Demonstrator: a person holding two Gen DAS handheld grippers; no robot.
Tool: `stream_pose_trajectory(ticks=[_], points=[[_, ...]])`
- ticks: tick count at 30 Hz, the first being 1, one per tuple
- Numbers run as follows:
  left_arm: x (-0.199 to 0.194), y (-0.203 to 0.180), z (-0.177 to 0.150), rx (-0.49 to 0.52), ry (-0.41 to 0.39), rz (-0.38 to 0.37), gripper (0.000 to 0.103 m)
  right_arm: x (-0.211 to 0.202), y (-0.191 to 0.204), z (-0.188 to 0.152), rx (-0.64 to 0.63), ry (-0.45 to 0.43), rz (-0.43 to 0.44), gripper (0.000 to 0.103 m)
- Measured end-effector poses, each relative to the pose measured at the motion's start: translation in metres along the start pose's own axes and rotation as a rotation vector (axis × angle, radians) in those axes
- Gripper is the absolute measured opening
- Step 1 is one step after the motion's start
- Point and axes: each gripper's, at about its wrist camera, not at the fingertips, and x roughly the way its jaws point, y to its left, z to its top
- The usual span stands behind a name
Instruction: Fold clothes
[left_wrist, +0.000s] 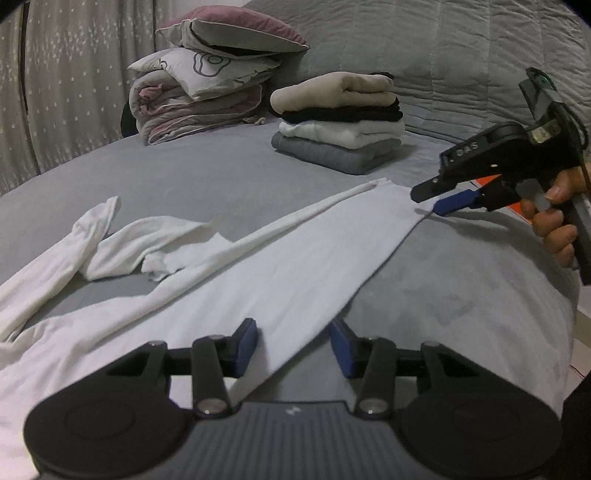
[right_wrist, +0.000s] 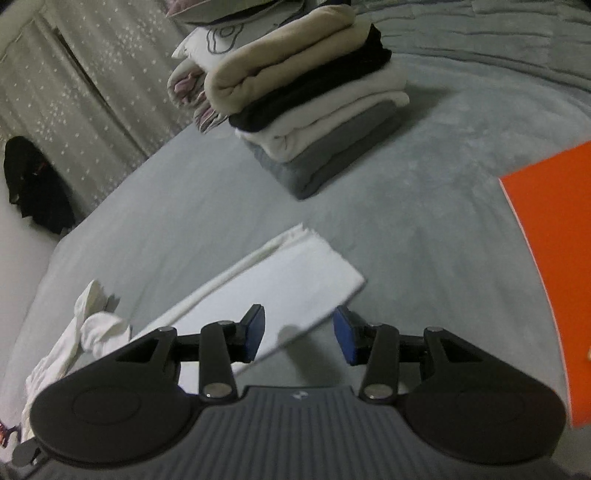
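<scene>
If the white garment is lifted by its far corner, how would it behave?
The white garment looks thin and limp; it would probably drape and sag. Its loose sleeves lie crumpled, so they would likely trail. It seems light, and might slide on the grey bedspread.

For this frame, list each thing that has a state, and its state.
White garment: lying on bed, body folded lengthwise, sleeves loose.
Stack of clothes: folded, piled four high.
Bedding pile: folded, pillows on top.
Left gripper: open, over garment.
Right gripper: open, holding nothing.

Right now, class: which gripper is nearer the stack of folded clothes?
Right. The right gripper sits at the white garment's far end, below the stack of folded clothes; the left gripper is at its near end.
</scene>
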Motion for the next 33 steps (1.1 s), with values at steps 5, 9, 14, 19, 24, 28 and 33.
stream_pose_trajectory(ticks=[5, 9, 14, 19, 24, 28, 33], points=[[0.004, -0.006, 0.005, 0.019, -0.003, 0.008, 0.002, 0.008, -0.001, 0.0, -0.031, -0.048, -0.053, 0.002], [0.0, -0.008, 0.008, 0.005, -0.006, -0.009, 0.001, -0.004, 0.007, 0.0, -0.093, -0.076, -0.095, 0.001], [-0.009, -0.012, 0.009, -0.003, -0.008, -0.049, 0.001, -0.023, 0.017, -0.001, -0.176, -0.108, -0.151, 0.001], [-0.021, -0.021, 0.009, 0.013, -0.011, -0.093, 0.001, -0.035, 0.012, -0.007, -0.211, -0.107, -0.195, 0.001], [-0.024, -0.029, 0.006, 0.029, 0.005, -0.133, 0.001, -0.043, 0.005, -0.015, -0.24, -0.089, -0.236, 0.001], [-0.016, -0.033, 0.0, 0.039, 0.034, -0.134, 0.002, -0.041, -0.001, -0.019, -0.233, -0.054, -0.262, 0.001], [-0.019, -0.034, -0.001, 0.052, 0.023, -0.138, 0.01, -0.038, -0.002, -0.02, -0.237, -0.039, -0.267, 0.004]])
